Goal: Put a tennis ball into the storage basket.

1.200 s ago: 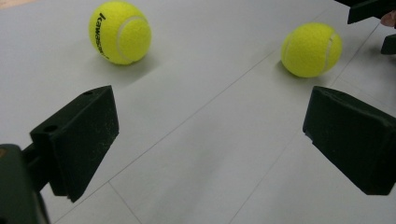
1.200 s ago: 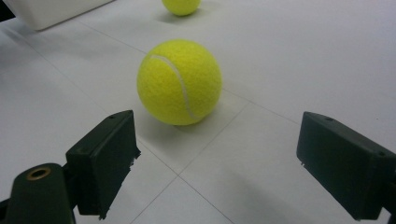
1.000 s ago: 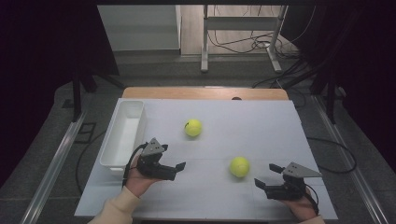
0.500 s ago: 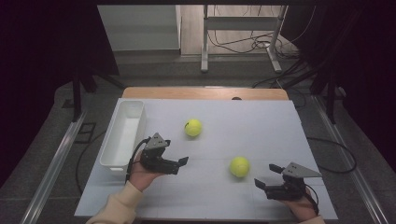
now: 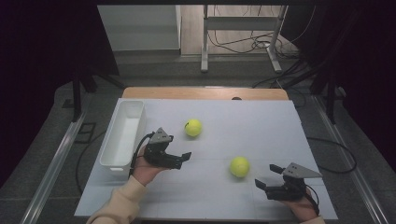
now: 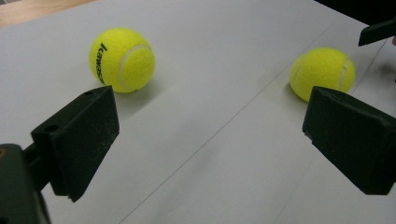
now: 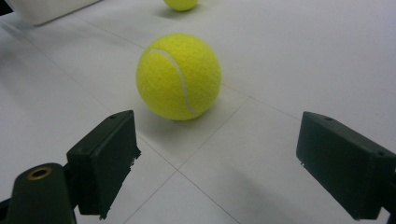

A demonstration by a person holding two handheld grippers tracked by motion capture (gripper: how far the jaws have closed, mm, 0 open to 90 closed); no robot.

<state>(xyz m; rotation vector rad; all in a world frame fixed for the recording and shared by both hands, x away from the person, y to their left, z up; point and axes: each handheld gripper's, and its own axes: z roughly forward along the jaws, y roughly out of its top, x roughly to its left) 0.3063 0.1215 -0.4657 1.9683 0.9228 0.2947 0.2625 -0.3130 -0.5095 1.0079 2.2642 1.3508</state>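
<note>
White surface [image 5: 280, 130] carries two tennis balls: far ball [image 5: 193, 127] centre-left, near ball [image 5: 239, 166] centre-right. Bin [image 5: 122, 135] at left probably empty. Left tool [image 5: 180, 158] released, between balls. Right tool [image 5: 267, 177] released, just right of near ball. Nothing grasped yet; both balls left to pick.

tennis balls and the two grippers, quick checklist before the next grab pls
1. Left gripper jaws open: ok.
2. Right gripper jaws open: ok.
3. Near tennis ball ahead of the right gripper, between the lines of its jaws: ok.
4. Far tennis ball lined up between the left gripper's jaws: not ok, it sits off to the left in the left gripper view.
5. White bin empty: ok.
</note>
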